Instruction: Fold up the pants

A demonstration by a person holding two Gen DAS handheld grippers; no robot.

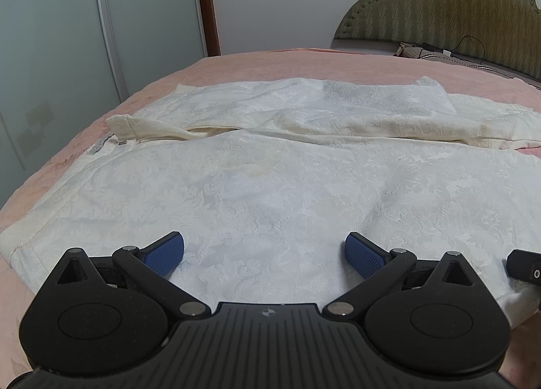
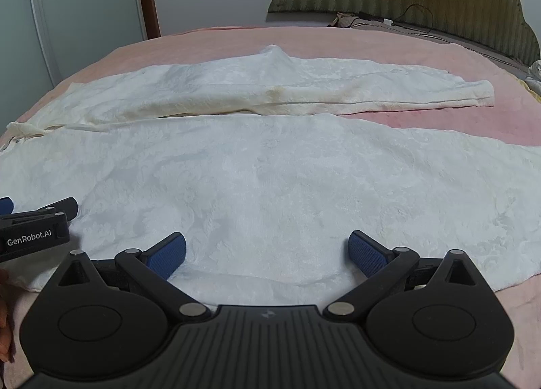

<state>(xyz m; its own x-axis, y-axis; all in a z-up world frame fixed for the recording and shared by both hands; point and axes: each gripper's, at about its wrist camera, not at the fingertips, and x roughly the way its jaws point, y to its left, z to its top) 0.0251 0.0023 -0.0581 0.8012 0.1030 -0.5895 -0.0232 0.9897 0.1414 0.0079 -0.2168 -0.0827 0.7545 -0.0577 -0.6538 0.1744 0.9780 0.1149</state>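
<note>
White patterned pants [image 1: 270, 165] lie spread flat on a pink bed, waist to the left, both legs running right; they also show in the right wrist view [image 2: 270, 165]. The far leg [image 2: 304, 91] lies separate from the near leg. My left gripper [image 1: 264, 253] is open and empty, hovering over the near leg's front edge near the waist. My right gripper [image 2: 267, 253] is open and empty over the near leg's front edge further right. The left gripper also shows at the left edge of the right wrist view [image 2: 37, 220].
The pink bedspread [image 1: 257, 64] covers the bed. A padded olive headboard [image 1: 456, 10] stands at the back right with a black cable [image 1: 470, 47] below it. Frosted wardrobe doors [image 1: 67, 50] stand at the left. A person's hand [image 2: 4, 321] shows at the left edge.
</note>
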